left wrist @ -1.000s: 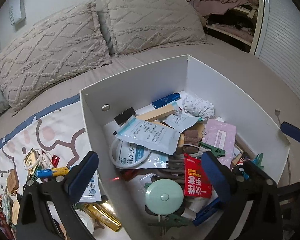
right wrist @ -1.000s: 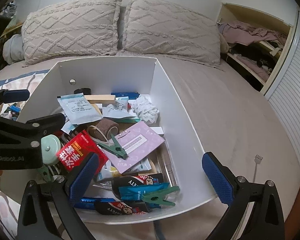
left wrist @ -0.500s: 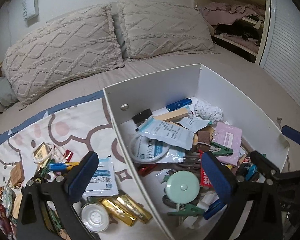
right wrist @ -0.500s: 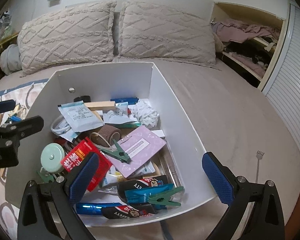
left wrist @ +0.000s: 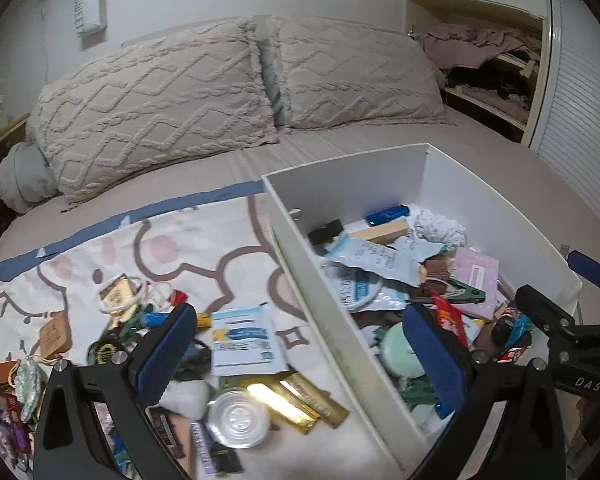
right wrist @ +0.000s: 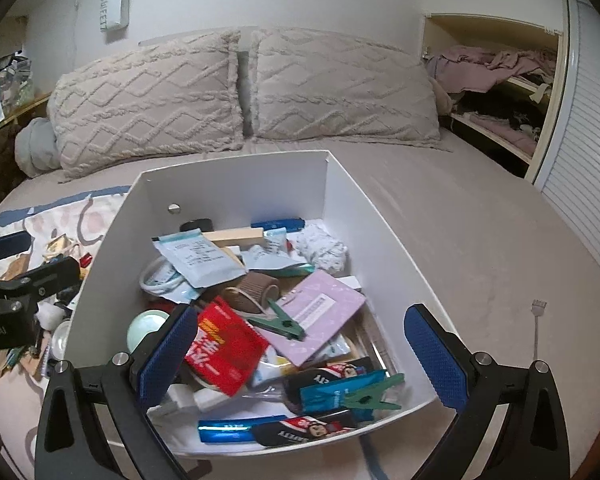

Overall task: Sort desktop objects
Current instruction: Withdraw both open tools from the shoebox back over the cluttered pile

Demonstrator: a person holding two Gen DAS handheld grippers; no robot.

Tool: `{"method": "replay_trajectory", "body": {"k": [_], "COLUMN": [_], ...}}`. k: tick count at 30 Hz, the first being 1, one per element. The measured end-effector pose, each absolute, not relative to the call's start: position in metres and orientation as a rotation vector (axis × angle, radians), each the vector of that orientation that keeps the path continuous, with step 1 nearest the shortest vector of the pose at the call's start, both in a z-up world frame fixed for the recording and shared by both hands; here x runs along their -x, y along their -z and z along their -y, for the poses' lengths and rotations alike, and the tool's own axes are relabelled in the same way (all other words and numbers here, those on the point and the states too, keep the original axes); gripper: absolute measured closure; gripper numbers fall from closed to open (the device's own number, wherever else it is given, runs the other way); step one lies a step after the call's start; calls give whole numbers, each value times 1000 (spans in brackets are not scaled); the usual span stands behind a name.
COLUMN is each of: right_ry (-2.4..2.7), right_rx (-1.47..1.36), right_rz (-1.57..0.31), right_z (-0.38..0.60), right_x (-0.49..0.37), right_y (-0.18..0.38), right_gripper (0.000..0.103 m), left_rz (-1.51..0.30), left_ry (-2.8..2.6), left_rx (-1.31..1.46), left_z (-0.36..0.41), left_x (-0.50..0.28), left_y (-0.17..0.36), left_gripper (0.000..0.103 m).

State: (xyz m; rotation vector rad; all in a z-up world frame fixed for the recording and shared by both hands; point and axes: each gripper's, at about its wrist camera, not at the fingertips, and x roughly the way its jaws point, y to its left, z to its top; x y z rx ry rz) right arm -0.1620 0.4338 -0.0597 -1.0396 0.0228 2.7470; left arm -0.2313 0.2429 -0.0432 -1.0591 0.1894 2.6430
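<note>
The left wrist view takes in the patterned cloth [left wrist: 188,240] beside the white box [left wrist: 340,312], strewn with loose things: gold bars [left wrist: 300,400], a round clear lid [left wrist: 238,418], a white-and-blue packet [left wrist: 244,338], a cotton ball [left wrist: 188,394], a tag [left wrist: 54,336]. The right wrist view shows only the cloth's edge [right wrist: 76,216] but looks straight into the box [right wrist: 236,188], where a red packet [right wrist: 224,350], a green clip [right wrist: 278,320], a lilac card [right wrist: 320,308], a mint disc [right wrist: 144,326], a brown roll [right wrist: 256,290], a blue tube [right wrist: 236,434] and a second clip [right wrist: 370,394] lie heaped.

Two pillows [right wrist: 236,92] stand at the head of the bed, an open closet [right wrist: 496,92] to the right. A small fork [right wrist: 538,320] lies on the sheet, well apart from the box.

The left gripper [left wrist: 300,352] straddles the box's near wall, one finger above the cloth clutter, the other above the box contents. Its jaws are spread wide with nothing between them. The right gripper [right wrist: 300,356] hangs over the box's near end, jaws equally wide and empty, the red packet just beside its left finger.
</note>
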Motion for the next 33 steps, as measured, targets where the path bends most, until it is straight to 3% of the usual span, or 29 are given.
{"method": "replay_trajectory", "body": {"k": [25,33], "right_ry": [-3009,-3062], "right_rx": [930,893], "right_rz": [-15,-1], "right_z": [-360,-343], "right_x": [148,143], "right_y": [31,24], "right_gripper": [0,0], "left_rz": [-247,-184], "left_ry": [-2864,-2916], "left_rx": [895,900], "left_z": [-128,-85], "left_x": [187,172], "left_y": [15,16], "left_gripper": [0,0]}}
